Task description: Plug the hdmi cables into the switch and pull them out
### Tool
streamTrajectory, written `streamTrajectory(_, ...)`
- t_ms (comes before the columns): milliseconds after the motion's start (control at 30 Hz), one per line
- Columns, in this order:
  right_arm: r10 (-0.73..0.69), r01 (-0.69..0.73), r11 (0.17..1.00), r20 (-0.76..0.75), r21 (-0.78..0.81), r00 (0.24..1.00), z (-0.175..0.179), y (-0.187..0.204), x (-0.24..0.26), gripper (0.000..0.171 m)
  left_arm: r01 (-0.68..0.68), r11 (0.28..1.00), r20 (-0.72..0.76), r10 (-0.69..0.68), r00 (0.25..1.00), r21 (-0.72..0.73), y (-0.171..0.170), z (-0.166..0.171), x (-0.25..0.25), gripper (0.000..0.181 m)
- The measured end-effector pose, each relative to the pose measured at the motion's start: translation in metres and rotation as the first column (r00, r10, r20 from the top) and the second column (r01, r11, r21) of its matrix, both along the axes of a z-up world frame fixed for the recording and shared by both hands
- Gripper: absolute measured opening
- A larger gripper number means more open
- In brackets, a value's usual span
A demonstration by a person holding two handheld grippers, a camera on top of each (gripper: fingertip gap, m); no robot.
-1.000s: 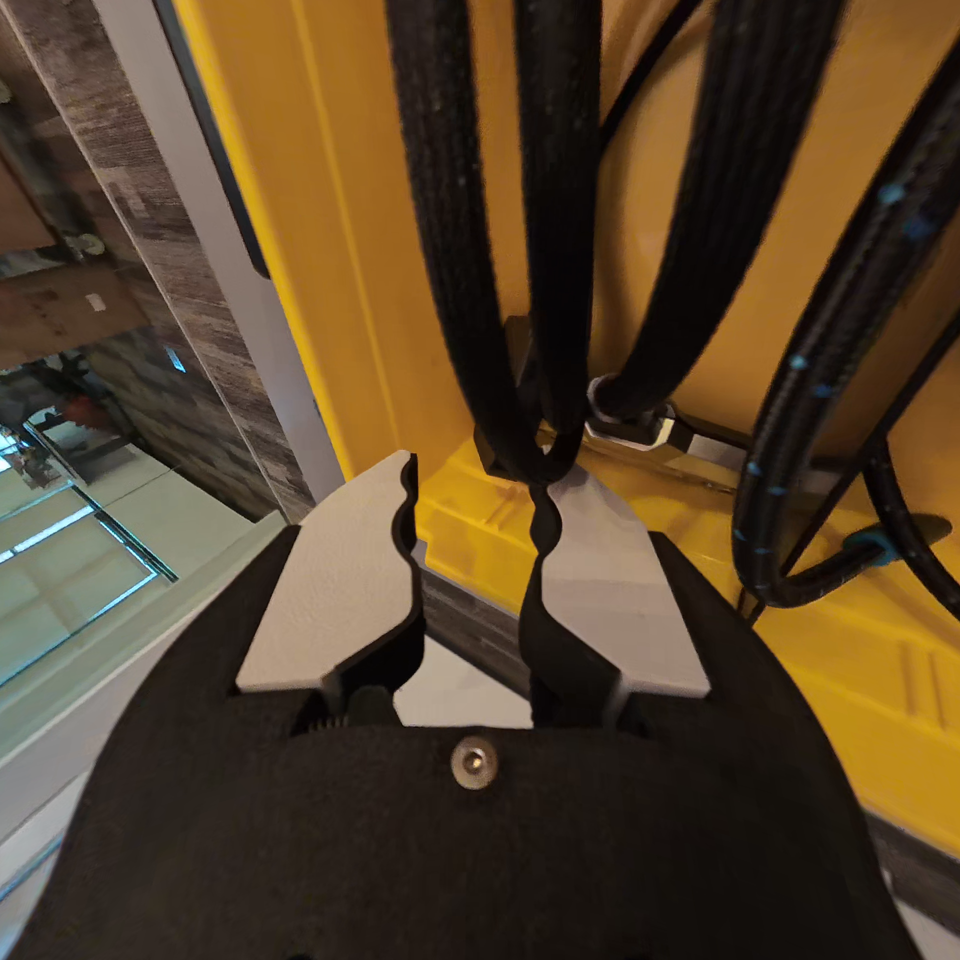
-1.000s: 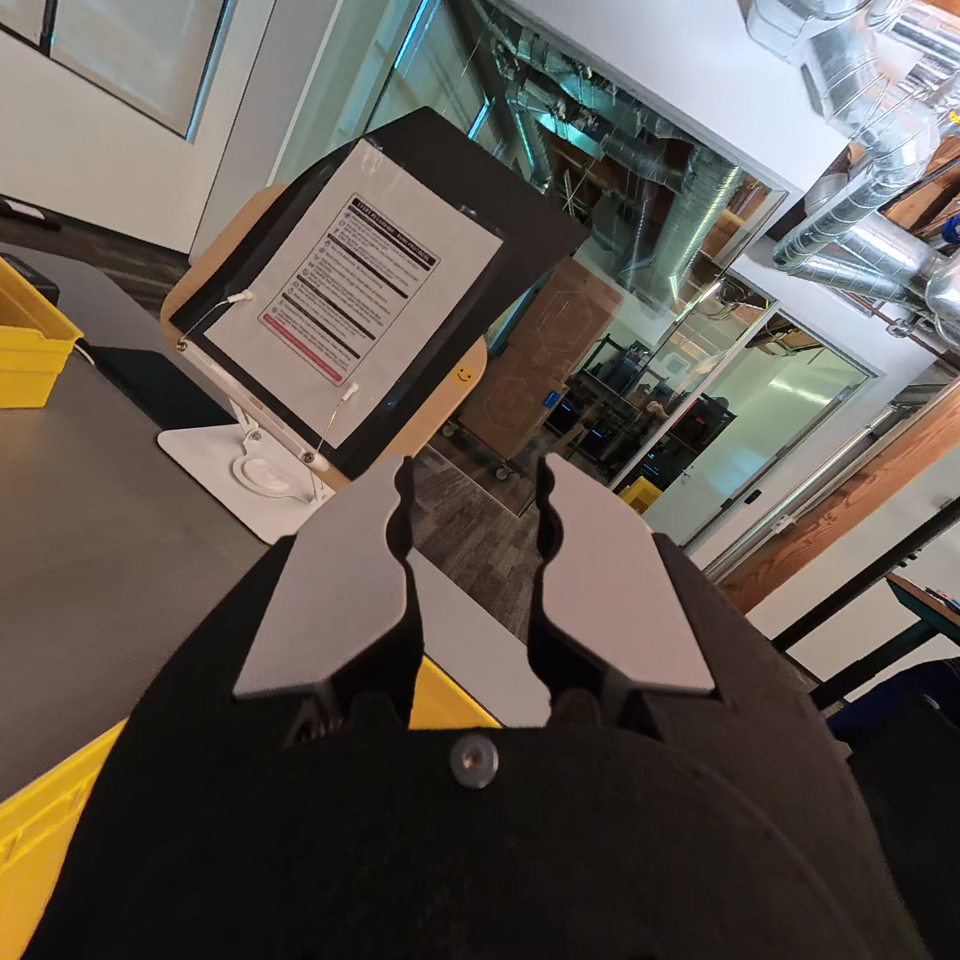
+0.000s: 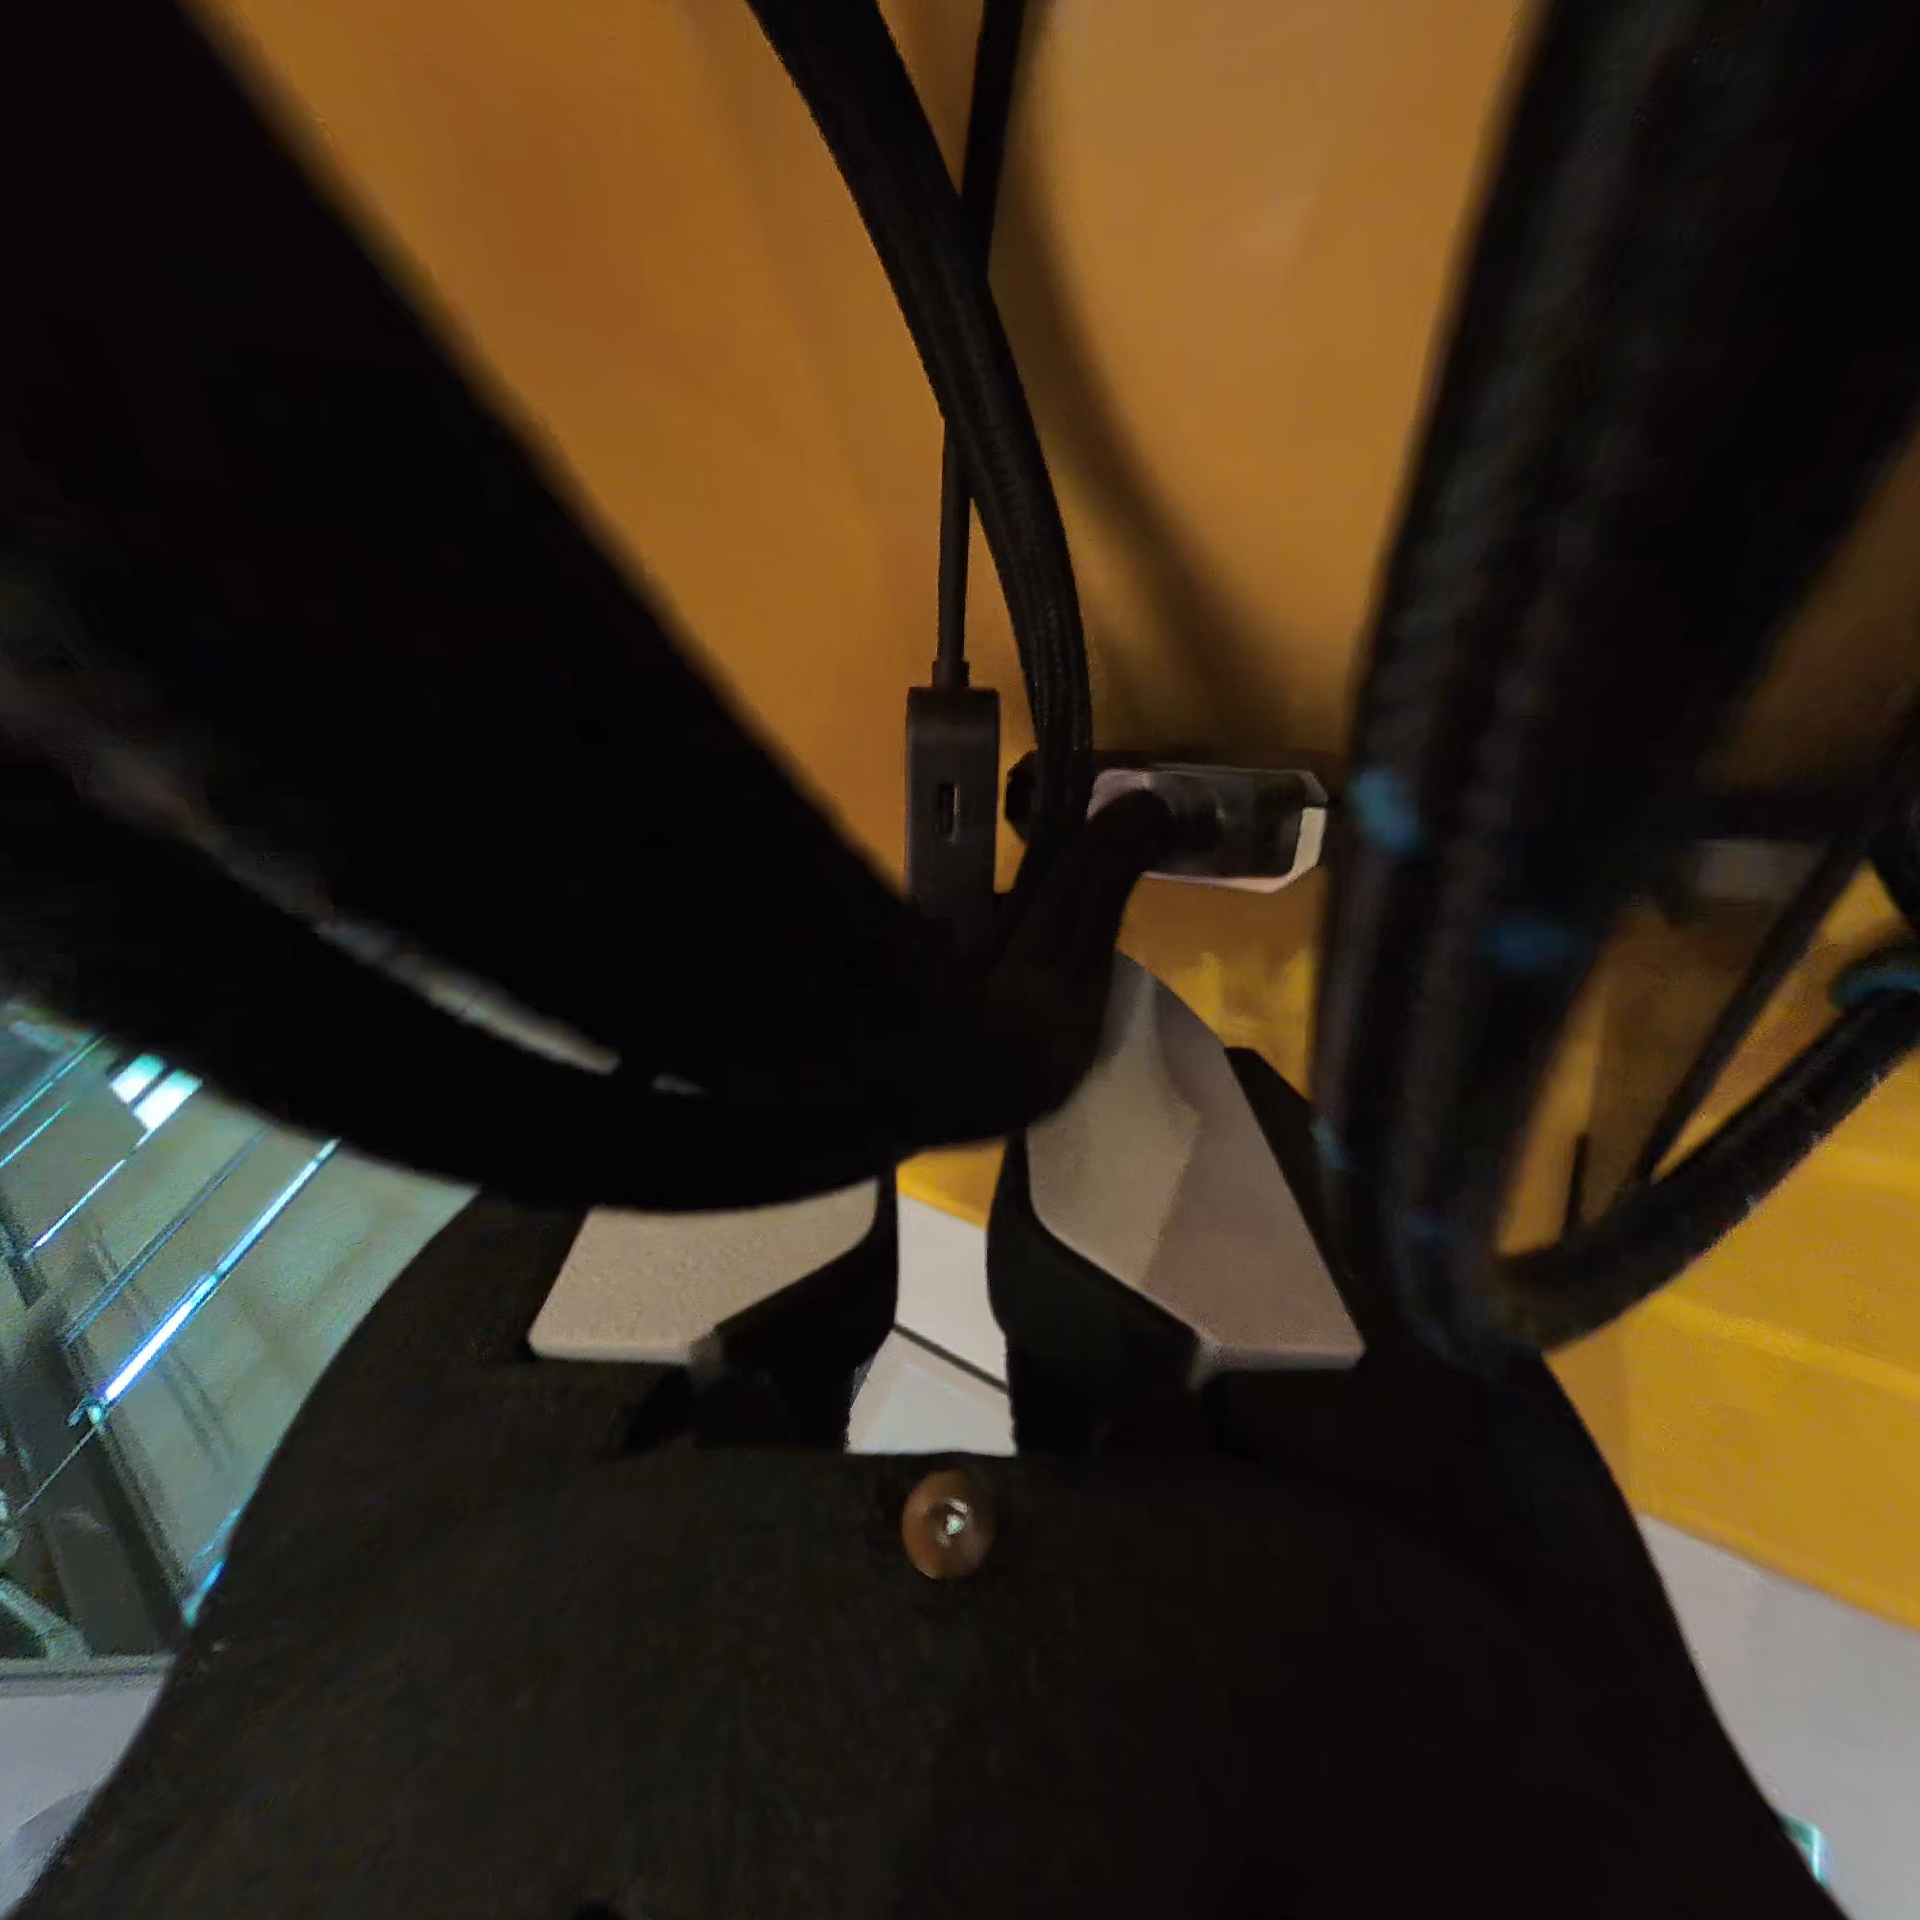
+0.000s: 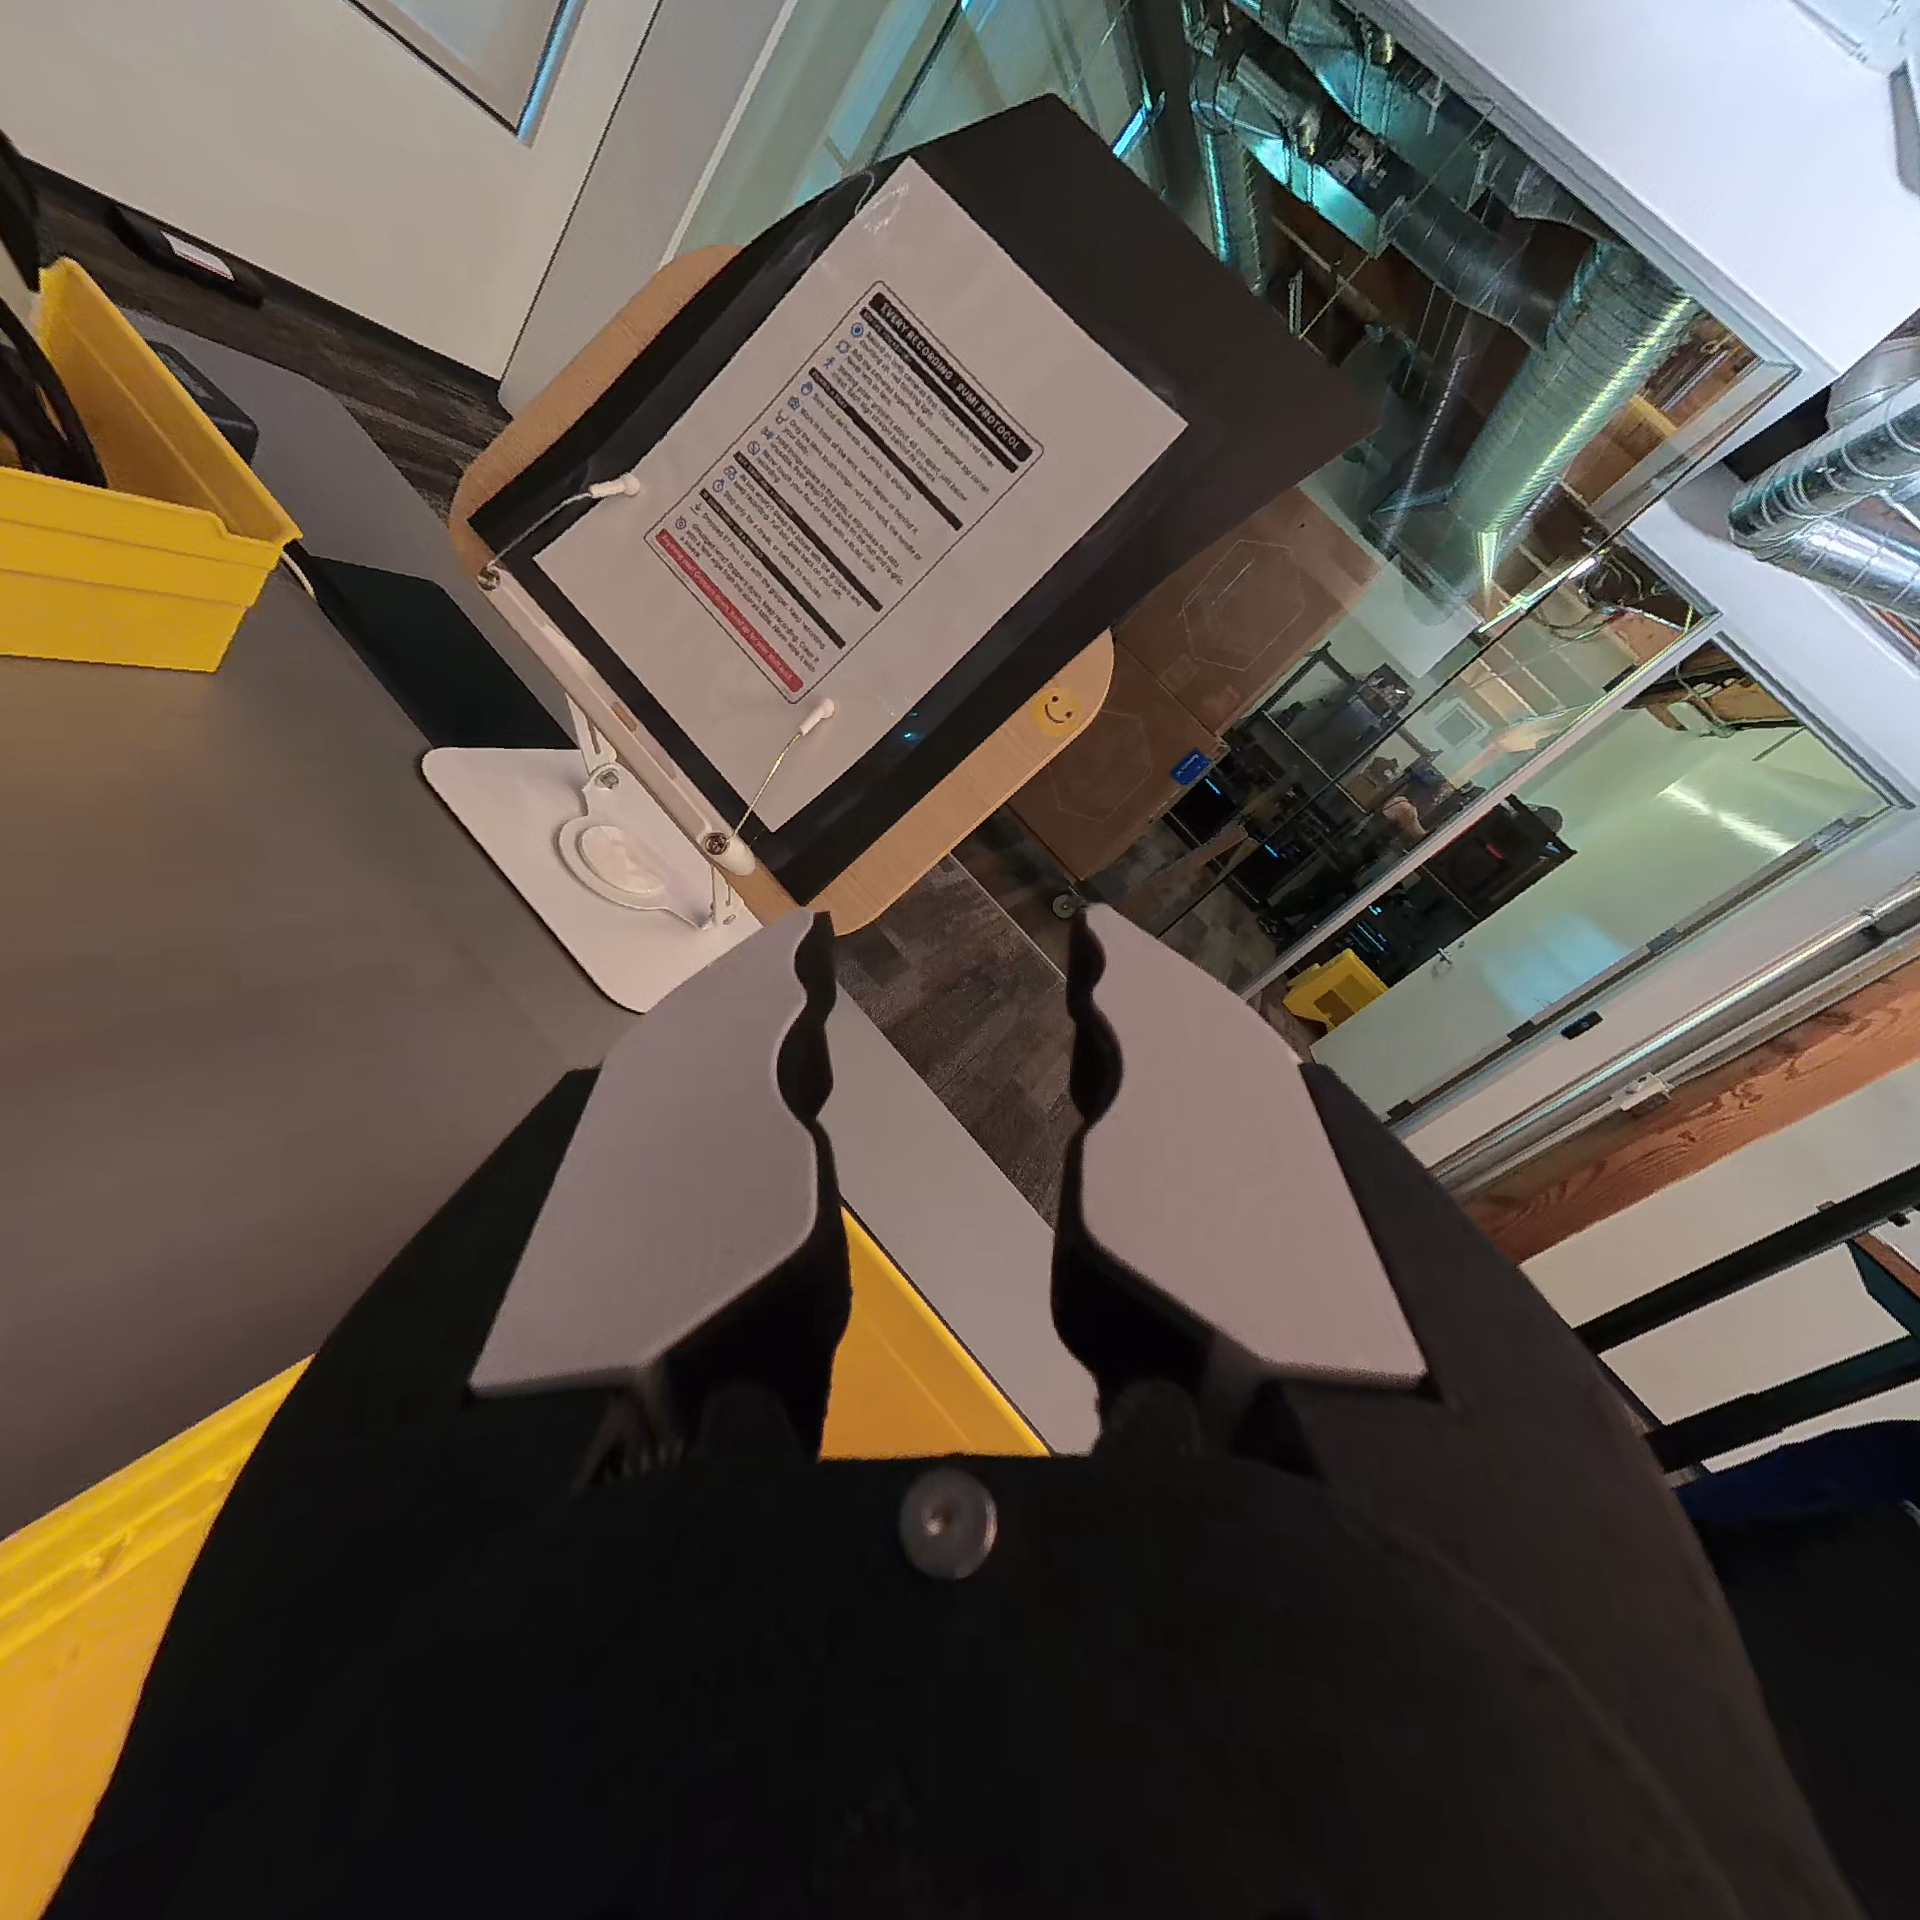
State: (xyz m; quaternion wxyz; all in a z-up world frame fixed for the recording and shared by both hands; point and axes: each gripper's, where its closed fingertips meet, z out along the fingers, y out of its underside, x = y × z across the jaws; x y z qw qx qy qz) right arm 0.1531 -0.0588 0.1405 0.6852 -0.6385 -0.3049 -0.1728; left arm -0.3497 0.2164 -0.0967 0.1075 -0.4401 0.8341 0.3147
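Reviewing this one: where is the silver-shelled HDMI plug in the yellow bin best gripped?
Probably on the rigid shell of the silver-shelled HDMI plug, not its black braided cable. It lies crosswise to the left wrist view, so come straight ahead, pinching its long flat sides.

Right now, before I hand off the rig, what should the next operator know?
Left gripper: inside the yellow plastic bin, jaws nearly closed at a black braided cable; tips hidden, grip unconfirmed.
Right gripper: open, empty, above the grey table.
Small black switch box and silver-shelled plug lie just ahead of the left; connection unclear.
Plugging and pulling not confirmed; verify first.
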Motion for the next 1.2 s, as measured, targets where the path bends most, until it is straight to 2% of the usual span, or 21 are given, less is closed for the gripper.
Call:
streamTrajectory(33, 0.003, -0.003, 1.000, 0.001, 0.004, 1.000, 0.001, -0.001, -0.001, 0.043, -0.002, 1.000, -0.013, 0.002, 1.000, 0.010, -0.001, 0.005, 0.000, 0.015)
streamTrajectory(500, 0.069, -0.067, 0.995, -0.023, 0.070, 0.997, 0.021, -0.023, -0.007, 0.041, -0.106, 0.984, -0.054, 0.115, 0.992, 0.146, -0.024, 0.101, 0.002, 0.014)
streamTrajectory(667, 0.078, -0.076, 0.995, -0.029, 0.058, 0.997, 0.018, -0.021, -0.007, 0.041, -0.119, 0.965, -0.064, 0.137, 0.988, 0.233, -0.035, 0.151, 0.002, 0.014)
streamTrajectory(833, 0.102, -0.100, 0.993, -0.035, 0.062, 0.994, 0.020, -0.023, -0.012, 0.041, -0.125, 0.930, -0.058, 0.154, 0.986, 0.346, -0.049, 0.218, 0.004, 0.014)
streamTrajectory(1067, 0.136, -0.133, 0.989, -0.039, 0.064, 0.990, 0.022, -0.028, -0.020, 0.041, -0.133, 0.891, 0.096, 0.101, 0.990, 0.434, -0.088, 0.312, 0.043, 0.014)
streamTrajectory(1200, 0.176, -0.173, 0.983, -0.041, 0.063, 0.984, 0.022, -0.030, -0.030, 0.041, -0.095, 0.915, 0.269, -0.016, 0.963, 0.392, -0.124, 0.328, 0.094, 0.014)
